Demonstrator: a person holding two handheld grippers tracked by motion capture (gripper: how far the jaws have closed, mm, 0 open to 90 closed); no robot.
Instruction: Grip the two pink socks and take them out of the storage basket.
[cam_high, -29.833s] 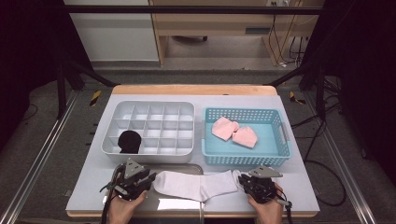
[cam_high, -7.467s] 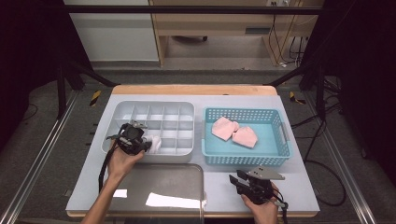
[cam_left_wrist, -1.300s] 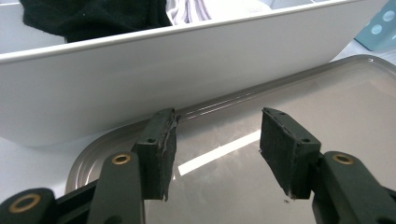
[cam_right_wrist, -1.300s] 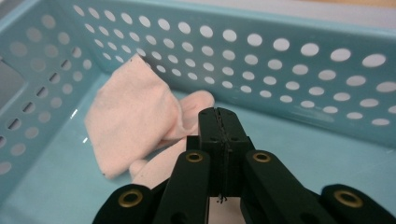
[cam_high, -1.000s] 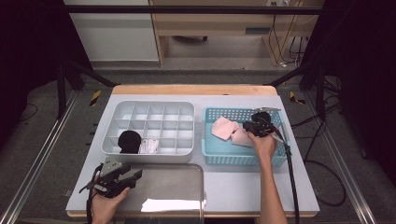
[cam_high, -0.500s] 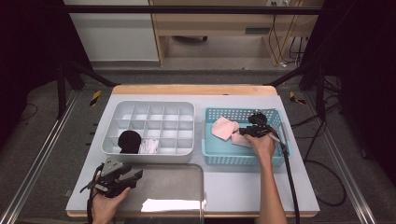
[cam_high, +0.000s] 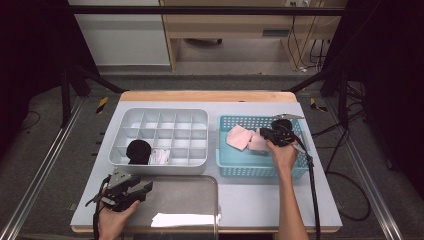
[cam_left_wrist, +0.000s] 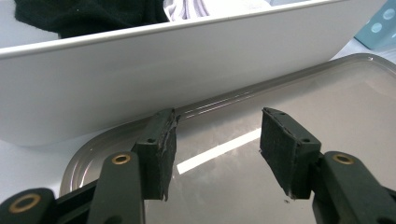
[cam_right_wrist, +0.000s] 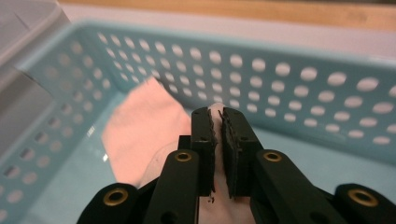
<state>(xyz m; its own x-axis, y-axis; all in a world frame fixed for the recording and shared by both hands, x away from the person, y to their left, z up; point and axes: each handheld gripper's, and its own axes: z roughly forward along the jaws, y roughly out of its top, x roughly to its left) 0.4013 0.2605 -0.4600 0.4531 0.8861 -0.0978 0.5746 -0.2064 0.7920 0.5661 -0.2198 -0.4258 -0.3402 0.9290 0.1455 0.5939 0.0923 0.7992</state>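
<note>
Pinching a pink cloth (cam_right_wrist: 219, 114) inside the teal basket (cam_high: 295, 170), the right gripper (cam_high: 274, 134) is clenched on it; a 2nd pink piece (cam_high: 237, 137) lies just beside. Left gripper (cam_left_wrist: 215, 149), jaws apart w/ nothing between, hovers over a metal tray (cam_left_wrist: 336, 112) near the white organizer (cam_high: 159, 165). No writing legible.

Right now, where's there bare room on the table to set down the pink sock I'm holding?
Free: the metal tray beside the left gripper, and bare table between it and your right forearm. The white organizer is free behind its black roll. Crowded: the blue basket, where the right gripper pinches the pink sock.
</note>
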